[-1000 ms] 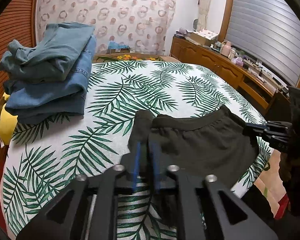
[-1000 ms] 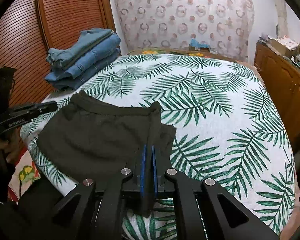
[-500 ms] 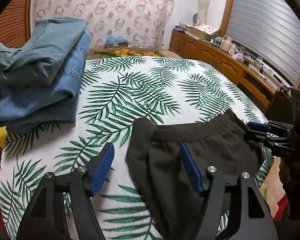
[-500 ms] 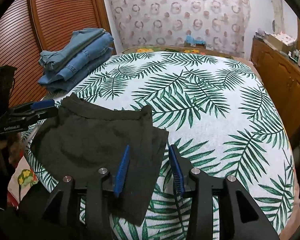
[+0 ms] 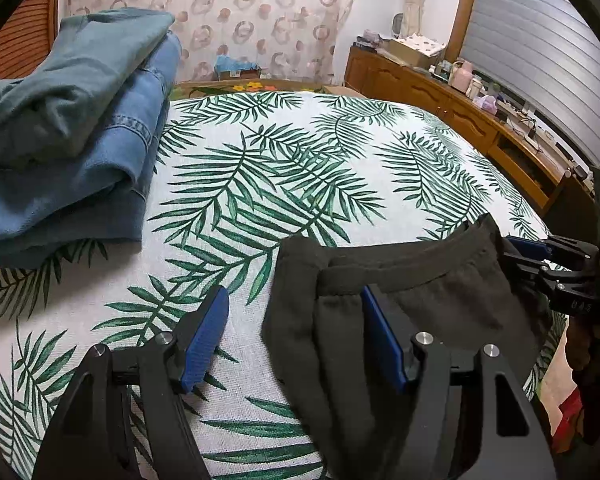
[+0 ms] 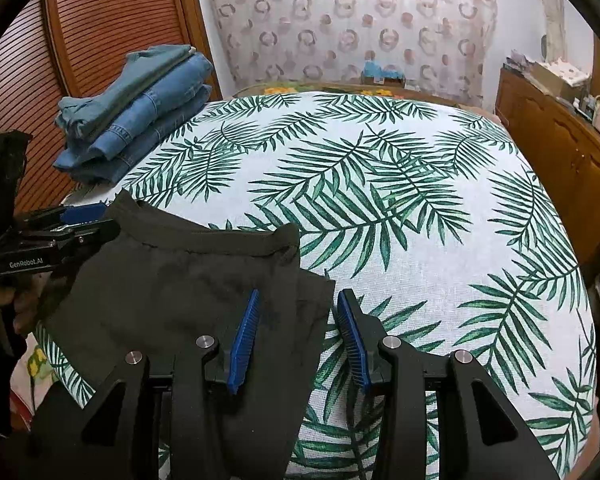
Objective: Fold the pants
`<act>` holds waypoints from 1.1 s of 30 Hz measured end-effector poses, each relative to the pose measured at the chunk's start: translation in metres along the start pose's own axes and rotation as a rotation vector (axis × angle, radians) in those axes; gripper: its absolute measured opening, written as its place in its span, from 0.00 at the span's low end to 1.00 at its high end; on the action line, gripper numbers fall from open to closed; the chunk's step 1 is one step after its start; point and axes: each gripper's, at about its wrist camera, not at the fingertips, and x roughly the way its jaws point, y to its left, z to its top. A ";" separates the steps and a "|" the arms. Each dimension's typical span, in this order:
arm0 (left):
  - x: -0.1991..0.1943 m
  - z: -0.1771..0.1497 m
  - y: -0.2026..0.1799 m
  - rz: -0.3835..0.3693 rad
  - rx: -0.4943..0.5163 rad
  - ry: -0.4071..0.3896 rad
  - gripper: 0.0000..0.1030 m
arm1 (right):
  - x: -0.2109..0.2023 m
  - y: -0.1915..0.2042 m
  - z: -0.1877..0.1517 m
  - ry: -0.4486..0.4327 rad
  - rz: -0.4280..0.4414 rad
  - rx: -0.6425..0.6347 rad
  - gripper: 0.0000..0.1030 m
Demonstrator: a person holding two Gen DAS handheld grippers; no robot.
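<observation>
I have just let both tongs, left (image 5: 294,338) and right (image 6: 296,334), spread apart and empty, so the pants (image 6: 188,280) lie folded at the bed's (image 6: 420,220) near edge.

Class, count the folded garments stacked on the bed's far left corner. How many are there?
3 can be told apart: a teal one on top, blue jeans beneath it, and darker jeans at the bottom. Others may be hidden within the stack.
</observation>
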 end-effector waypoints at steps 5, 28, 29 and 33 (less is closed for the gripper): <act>0.001 0.001 -0.001 0.011 0.013 0.001 0.67 | -0.001 0.001 -0.001 0.008 -0.003 0.006 0.45; 0.003 0.002 -0.006 -0.010 0.042 0.001 0.50 | 0.002 0.004 -0.001 -0.003 0.012 -0.004 0.39; 0.002 0.002 -0.007 -0.015 0.049 0.001 0.49 | 0.002 0.003 -0.001 -0.003 0.022 0.001 0.36; -0.001 0.001 -0.011 -0.047 0.071 -0.007 0.33 | 0.002 0.003 -0.001 0.005 0.080 0.014 0.16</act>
